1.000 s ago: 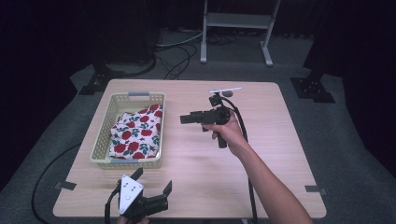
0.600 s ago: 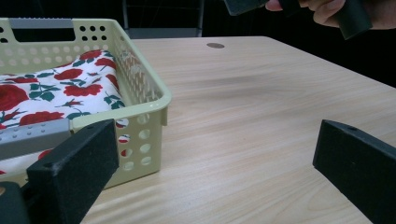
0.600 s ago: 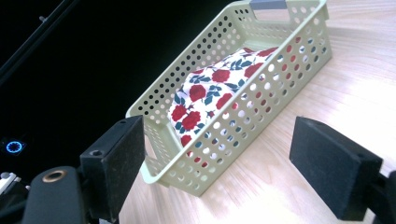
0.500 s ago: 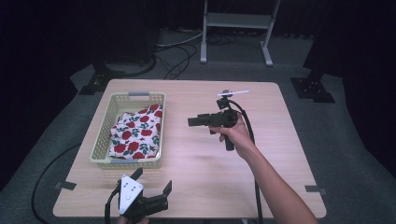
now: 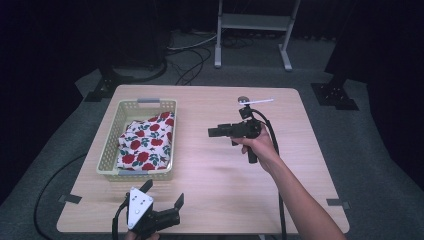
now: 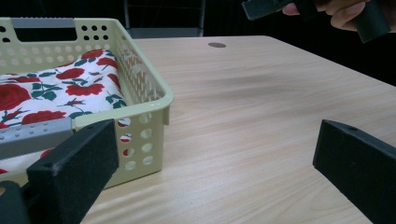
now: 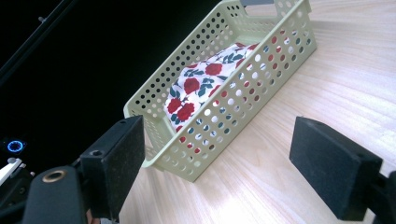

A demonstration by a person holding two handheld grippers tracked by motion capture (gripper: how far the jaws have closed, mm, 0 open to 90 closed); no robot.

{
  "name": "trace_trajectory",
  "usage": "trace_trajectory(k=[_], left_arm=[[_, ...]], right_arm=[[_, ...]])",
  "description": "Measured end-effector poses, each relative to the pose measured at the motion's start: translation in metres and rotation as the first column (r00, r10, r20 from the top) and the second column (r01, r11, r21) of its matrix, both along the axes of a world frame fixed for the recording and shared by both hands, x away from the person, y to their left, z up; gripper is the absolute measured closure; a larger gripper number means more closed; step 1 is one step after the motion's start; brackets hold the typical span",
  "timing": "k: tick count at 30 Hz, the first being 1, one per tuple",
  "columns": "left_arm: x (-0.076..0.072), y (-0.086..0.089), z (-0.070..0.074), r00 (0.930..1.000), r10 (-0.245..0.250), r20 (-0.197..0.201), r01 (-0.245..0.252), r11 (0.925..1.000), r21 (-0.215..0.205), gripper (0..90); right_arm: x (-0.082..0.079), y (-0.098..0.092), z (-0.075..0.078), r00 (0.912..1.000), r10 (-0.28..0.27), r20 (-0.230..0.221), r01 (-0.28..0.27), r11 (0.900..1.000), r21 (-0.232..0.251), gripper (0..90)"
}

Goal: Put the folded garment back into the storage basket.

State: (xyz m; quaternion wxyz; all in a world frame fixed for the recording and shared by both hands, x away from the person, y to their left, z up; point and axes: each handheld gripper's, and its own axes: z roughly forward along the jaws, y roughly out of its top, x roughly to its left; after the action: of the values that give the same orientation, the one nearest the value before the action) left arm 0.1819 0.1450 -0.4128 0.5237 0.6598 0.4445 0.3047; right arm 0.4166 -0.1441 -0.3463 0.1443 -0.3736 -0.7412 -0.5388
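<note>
A folded cloth, white with red roses and green leaves, lies inside the pale yellow perforated basket, filling most of its floor and sitting low against the walls. The right gripper is held in the air over the middle of the table, jaws spread wide and empty, pointing toward the basket, which sits well apart in front of it. The left gripper sits down at the near table edge, jaws also wide apart and gripping nothing, with the basket's near wall just ahead of it. The left gripper view catches what the high view cannot: the grey handle on the basket's near rim close behind its left jaw, and a small dark round mark far out on the wood. The right gripper view looks in through the holes of the basket's side wall and shows the cloth's folded edge. Beyond the table, a metal stand and cables lie on the dark floor. Open tabletop separates the right gripper from the basket.
</note>
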Motion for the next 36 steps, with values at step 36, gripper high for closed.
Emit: trace_trajectory(k=[36], left_arm=[[0.001, 0.000, -0.001, 1.0000, 0.003, -0.005, -0.003, 1.0000, 0.008, 0.0]], right_arm=[[-0.012, -0.038, -0.016, 0.9996, 0.012, -0.027, -0.013, 1.000, -0.013, 17.4]])
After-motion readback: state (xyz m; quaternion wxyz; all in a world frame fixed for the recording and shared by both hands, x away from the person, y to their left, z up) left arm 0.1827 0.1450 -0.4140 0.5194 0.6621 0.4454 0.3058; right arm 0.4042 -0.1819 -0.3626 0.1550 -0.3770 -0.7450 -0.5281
